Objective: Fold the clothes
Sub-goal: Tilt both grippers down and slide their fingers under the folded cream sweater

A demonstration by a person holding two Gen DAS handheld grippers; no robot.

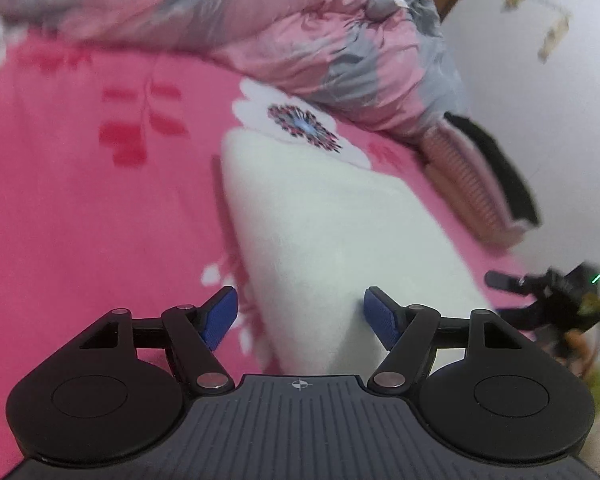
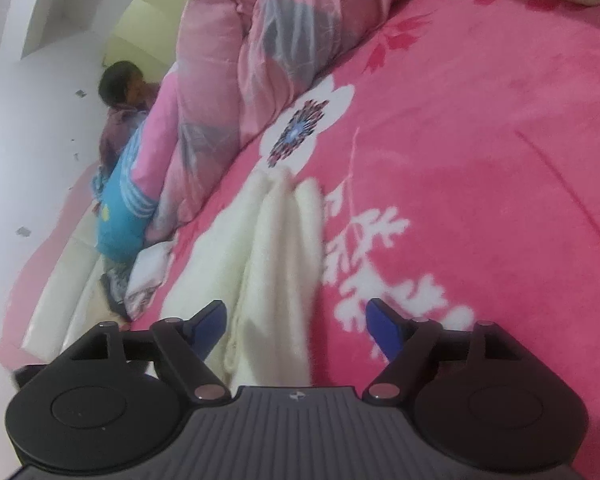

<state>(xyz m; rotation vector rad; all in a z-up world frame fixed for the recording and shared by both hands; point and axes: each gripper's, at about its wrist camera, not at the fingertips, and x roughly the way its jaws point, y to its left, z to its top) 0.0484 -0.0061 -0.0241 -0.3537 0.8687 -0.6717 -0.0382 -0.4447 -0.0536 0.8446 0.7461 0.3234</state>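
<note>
A white fuzzy garment [image 1: 320,220] lies folded into a long strip on the pink flowered blanket [image 1: 80,200]. My left gripper [image 1: 300,316] is open over its near end; the left blue pad is over the blanket and the right pad is at the cloth's edge. The right gripper [image 1: 504,298] shows small and blurred at the right edge of the left wrist view. In the right wrist view the same cream garment [image 2: 276,248] runs in soft folds between the wide-open jaws of my right gripper [image 2: 296,330]. Neither pad touches it.
A bunched pink and grey quilt [image 1: 320,40] lies along the far side of the bed [image 2: 240,60]. A ribbed pink item [image 1: 468,184] lies by the white wall [image 1: 540,100]. A person [image 2: 120,84] is at the bed's far end, near a blue cloth [image 2: 124,216].
</note>
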